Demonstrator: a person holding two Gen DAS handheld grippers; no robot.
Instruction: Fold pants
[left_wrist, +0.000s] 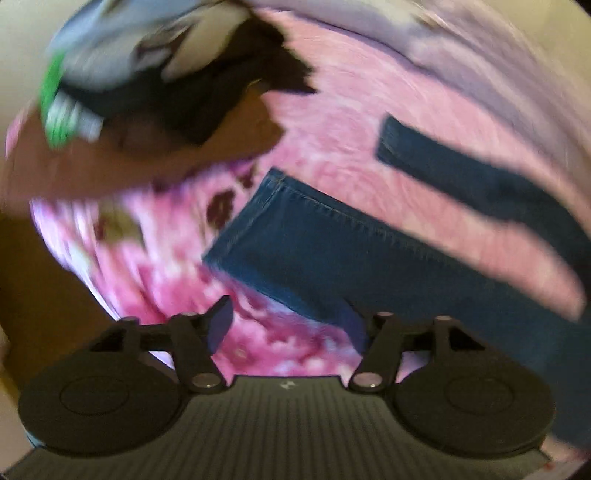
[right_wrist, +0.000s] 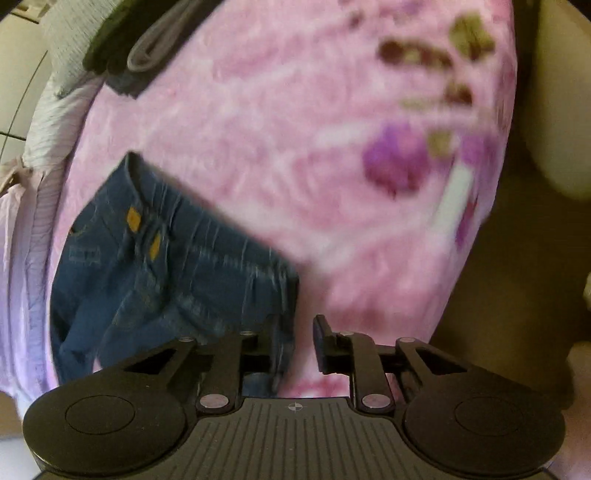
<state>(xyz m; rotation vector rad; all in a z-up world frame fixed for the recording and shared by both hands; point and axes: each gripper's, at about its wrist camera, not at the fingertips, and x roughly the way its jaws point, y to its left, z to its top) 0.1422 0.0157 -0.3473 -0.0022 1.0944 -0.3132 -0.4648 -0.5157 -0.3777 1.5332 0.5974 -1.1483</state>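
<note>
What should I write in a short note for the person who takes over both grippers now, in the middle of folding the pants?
Left gripper: open, holds nothing, over the pink blanket beside a leg hem of the jeans.
Right gripper: jaws partly apart, nothing clamped; the waistband end of the jeans lies just to their left.
Done: jeans lie on the blanket, legs apart, not yet folded.
Left: take hold of the jeans again and make every fold.
</note>
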